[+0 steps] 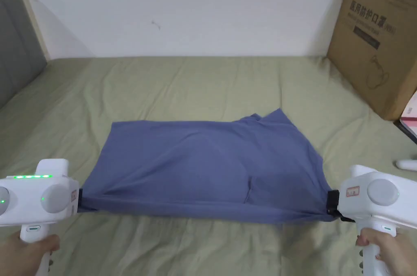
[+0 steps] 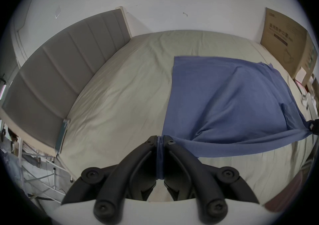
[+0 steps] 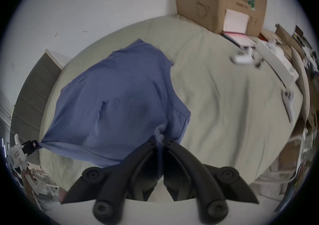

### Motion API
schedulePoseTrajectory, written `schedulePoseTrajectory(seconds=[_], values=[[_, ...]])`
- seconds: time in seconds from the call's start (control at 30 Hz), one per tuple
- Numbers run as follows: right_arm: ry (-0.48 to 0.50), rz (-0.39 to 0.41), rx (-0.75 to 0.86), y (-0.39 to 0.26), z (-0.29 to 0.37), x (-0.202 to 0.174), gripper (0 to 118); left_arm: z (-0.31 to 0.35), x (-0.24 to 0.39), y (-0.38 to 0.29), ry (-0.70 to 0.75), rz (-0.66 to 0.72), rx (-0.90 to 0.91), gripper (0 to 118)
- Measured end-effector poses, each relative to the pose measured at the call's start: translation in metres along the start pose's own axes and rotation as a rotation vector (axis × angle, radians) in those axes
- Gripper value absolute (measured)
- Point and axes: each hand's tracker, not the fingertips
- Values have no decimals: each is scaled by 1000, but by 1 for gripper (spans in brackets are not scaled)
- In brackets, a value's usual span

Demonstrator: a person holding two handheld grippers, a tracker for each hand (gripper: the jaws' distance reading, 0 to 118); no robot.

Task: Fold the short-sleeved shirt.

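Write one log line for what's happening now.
left gripper: shut on shirt | right gripper: shut on shirt | near edge: stretched, lifted | bed: underneath

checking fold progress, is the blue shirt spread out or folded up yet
Mostly spread: the shirt lies wide on the bed, near edge lifted taut.

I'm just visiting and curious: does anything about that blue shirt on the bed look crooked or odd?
Yes. The blue shirt lies uneven: its far right corner juts out past the straight far edge, with a layer bunched there. A small crease puckers near the right hand-held gripper. The bed sheet is wrinkled too.
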Motion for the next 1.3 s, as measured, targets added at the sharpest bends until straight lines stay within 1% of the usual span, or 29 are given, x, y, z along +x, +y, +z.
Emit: schedulePoseTrajectory(seconds=[0.1, 0.13, 0.23, 0.3, 0.33, 0.37, 0.4, 0.43, 0.5, 0.53, 0.57, 0.63, 0.67, 0.7, 0.73, 0.77, 0.8, 0.83, 0.87, 0.9, 0.93, 1.03, 1.07, 1.1, 1.13, 1.17, 1.2, 1.3], values=[[-4, 10, -38, -44, 8, 12, 4, 13, -2, -40, 26, -111, -24, 5], [-3, 9, -50, -55, 10, 14, 4, 16, -4, -49, 35, -128, -28, 5], [-15, 2, -73, -77, 10, 20, 4, 19, -11, -70, -3, -17, -41, 5], [-10, -7, -56, -82, 12, 22, 4, 18, -13, -81, -6, -24, -39, 6], [-6, -14, -46, -82, 13, 23, 4, 18, -12, -82, -2, -26, -38, 13], [3, -31, -34, -78, 13, 24, 7, 17, -12, -85, -1, -27, -37, 30], [10, -36, -34, -75, 14, 24, 22, 16, -12, -84, 4, -38, -49, 63], [8, -31, -37, -73, 14, 23, 28, 16, -13, -84, 21, -47, -62, 71], [-29, 15, -26, -68, 18, 21, 42, 20, -16, -84, -15, -29, -55, 85], [-36, 31, -16, -68, 21, 20, 64, 25, -18, -84, -32, -5, -39, 97], [-36, 38, 7, -68, 26, 20, 78, 31, -20, -84, -60, 13, -13, 100], [-19, 30, 27, -68, 36, 21, 79, 40, -24, -84, -99, 24, 11, 99], [12, 24, 43, -69, 41, 22, 78, 47, -25, -85, -131, 30, 33, 98], [27, 24, 54, -72, 45, 22, 74, 54, -26, -87, -153, 37, 58, 85], [17, 36, 65, -76, 49, 20, 61, 59, -27, -88, -179, 42, 66, 63], [-5, 65, 90, -80, 53, 20, 34, 64, -27, -91, -177, 47, 60, 32], [-38, 90, 101, -85, 55, 18, 0, 65, -26, -95, -178, 49, 50, 0], [-32, 90, 101, -90, 57, 17, 0, 68, -27, -101, -193, 55, 53, 0], [-6, 111, 92, -94, 60, 17, 0, 70, -29, -107, -206, 73, 39, 0], [6, 116, 81, -98, 60, 17, 0, 71, -31, -112, -222, 89, 28, 0], [-1, 114, 84, -101, 61, 16, 0, 73, -32, -115, -227, 93, 32, 0], [-1, 122, 71, -105, 58, 18, 0, 75, -36, -122, -176, 112, 73, 1], [4, 116, 63, -105, 55, 18, 0, 73, -37, -122, -175, 109, 64, 14], [5, 114, 57, -106, 53, 18, 0, 70, -37, -119, -175, 87, 41, 49], [3, 114, 52, -106, 50, 17, 0, 66, -37, -117, -180, 71, 30, 72], [-2, 109, 46, -106, 46, 18, 0, 61, -35, -115, -187, 60, 19, 85], [-1, 104, 33, -106, 42, 18, 0, 56, -33, -113, -182, 53, 14, 91], [17, 85, 3, -107, 36, 18, 0, 33, -33, -106, -177, 57, -3, 92]])
